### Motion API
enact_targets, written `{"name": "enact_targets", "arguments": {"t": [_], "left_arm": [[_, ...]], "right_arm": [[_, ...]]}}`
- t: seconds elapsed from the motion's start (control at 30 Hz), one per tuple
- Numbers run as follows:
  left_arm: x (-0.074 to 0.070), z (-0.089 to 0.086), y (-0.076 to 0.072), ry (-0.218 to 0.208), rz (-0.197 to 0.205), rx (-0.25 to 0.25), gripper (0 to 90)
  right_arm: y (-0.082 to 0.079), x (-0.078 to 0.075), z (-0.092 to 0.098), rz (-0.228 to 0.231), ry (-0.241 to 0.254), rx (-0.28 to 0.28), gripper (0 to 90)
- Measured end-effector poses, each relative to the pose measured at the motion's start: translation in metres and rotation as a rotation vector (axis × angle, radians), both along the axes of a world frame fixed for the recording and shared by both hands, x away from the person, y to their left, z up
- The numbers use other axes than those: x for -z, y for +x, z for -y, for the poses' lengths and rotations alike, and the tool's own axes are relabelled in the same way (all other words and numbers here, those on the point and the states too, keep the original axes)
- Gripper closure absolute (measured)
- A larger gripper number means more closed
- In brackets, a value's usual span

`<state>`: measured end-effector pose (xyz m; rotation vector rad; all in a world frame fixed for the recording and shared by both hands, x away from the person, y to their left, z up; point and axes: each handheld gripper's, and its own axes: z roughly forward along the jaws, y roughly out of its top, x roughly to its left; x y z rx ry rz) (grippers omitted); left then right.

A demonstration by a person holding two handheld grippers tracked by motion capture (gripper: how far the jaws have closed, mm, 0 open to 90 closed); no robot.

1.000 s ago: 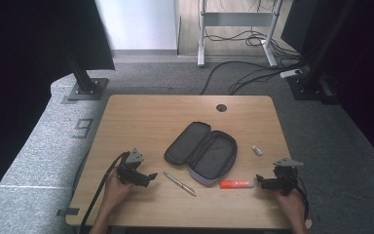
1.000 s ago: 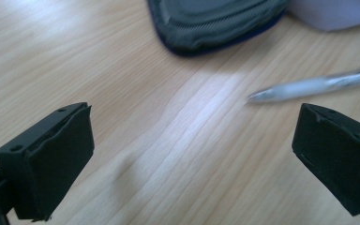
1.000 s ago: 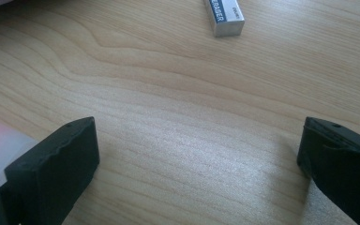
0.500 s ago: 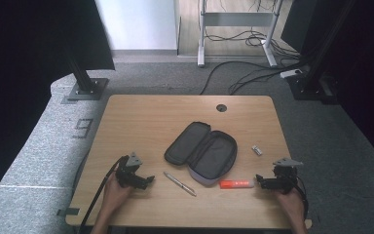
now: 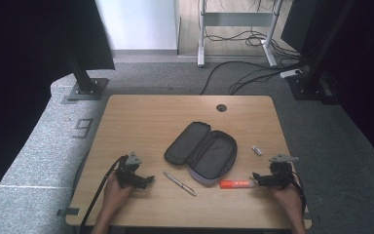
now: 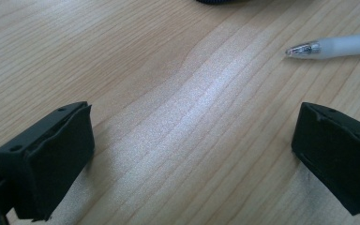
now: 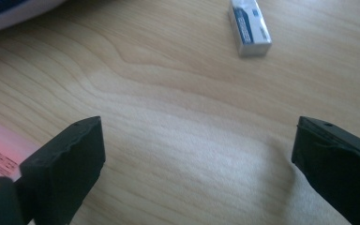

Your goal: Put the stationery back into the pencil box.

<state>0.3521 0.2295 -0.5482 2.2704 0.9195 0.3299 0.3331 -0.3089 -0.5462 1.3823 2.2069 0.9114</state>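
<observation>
Both tongs gape wide, empty, low over the light wooden table [image 5: 141, 117]: left tongs [image 5: 143, 180] near the silver pen [image 5: 179, 184], right tongs [image 5: 259, 178] beside the orange-red marker [image 5: 236, 184].

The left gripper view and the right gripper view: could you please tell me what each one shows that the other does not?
Left gripper view alone: the tip of a white pen ahead of its jaws. Right gripper view alone: a small white eraser ahead, and the red marker beside one jaw. Both share the bare wooden table, a pair of wide-open black jaws holding nothing, and an edge of the pencil case.
</observation>
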Motion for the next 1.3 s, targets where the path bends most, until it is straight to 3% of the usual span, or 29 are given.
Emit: {"name": "enact_targets", "arguments": {"t": [0.23,0.33,0.6,0.9,1.3], "left_arm": [[0.0,0.0,0.0,0.0,-0.001,-0.001,0.0],[0.0,0.0,0.0,0.0,0.0,-0.001,0.0],[0.0,0.001,0.001,0.002,0.001,-0.007,0.0],[0.0,0.001,0.001,0.003,0.0,-0.008,0.0],[0.0,0.001,0.001,0.003,0.0,-0.008,0.0]], "right_arm": [[0.011,-0.013,-0.003,0.013,0.014,-0.017,13.0],[0.016,-0.019,-0.004,0.018,-0.005,-0.012,13.9],[0.028,-0.029,-0.001,0.027,0.0,-0.009,18.7],[0.045,-0.031,0.006,0.02,0.0,0.011,30.7],[0.068,-0.026,0.007,-0.004,-0.006,-0.006,47.7]]}}
